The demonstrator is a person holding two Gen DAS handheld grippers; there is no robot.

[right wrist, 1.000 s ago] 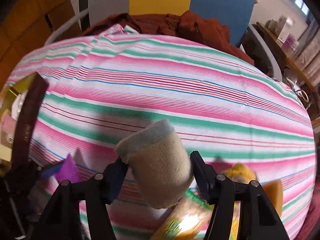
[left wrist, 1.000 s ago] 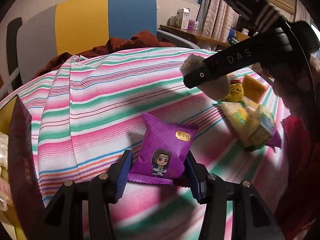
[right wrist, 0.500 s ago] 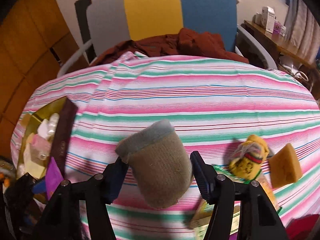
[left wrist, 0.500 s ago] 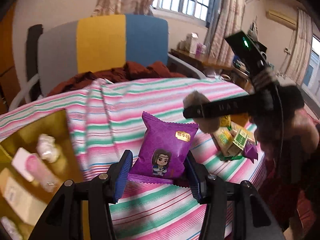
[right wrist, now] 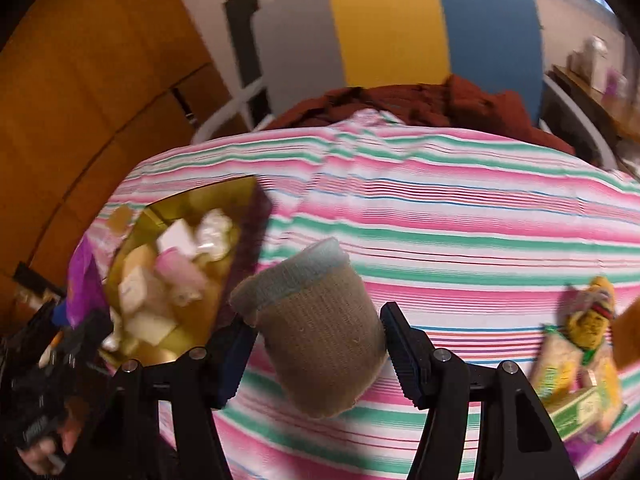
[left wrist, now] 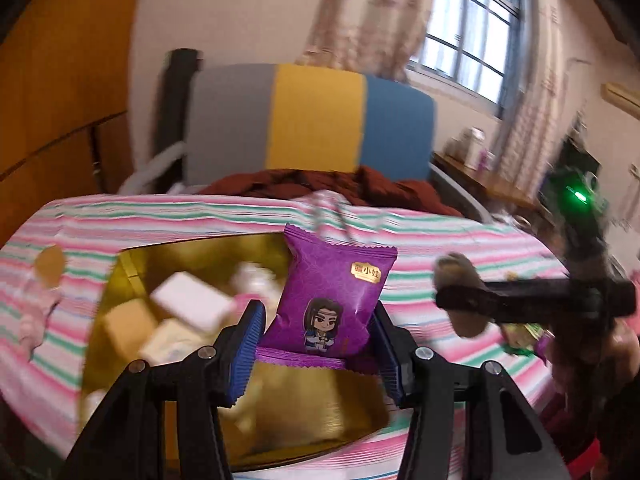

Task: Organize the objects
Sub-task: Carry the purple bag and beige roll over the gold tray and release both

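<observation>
My left gripper (left wrist: 318, 344) is shut on a purple snack packet (left wrist: 334, 300) with a cartoon figure, held upright over a gold-lined box (left wrist: 132, 260) that holds several pale wrapped items. My right gripper (right wrist: 318, 344) is shut on a rolled beige sock (right wrist: 320, 344) with a pale blue cuff, above the striped tablecloth (right wrist: 460, 216). In the left wrist view the right gripper (left wrist: 500, 304) with the sock (left wrist: 460, 280) is at the right. In the right wrist view the gold box (right wrist: 160, 220) lies at the left, with the purple packet (right wrist: 82, 280) beside it.
A heap of snack packets (right wrist: 580, 364) with a yellow toy lies at the table's right. A chair (left wrist: 320, 120) in grey, yellow and blue with a rust-red garment (left wrist: 328, 186) stands behind the table. An orange wooden wall (right wrist: 80, 100) is at the left.
Both grippers moved left and rose with their loads. The gold box came from the left edge to under the left gripper. The snack heap slid to the right.
</observation>
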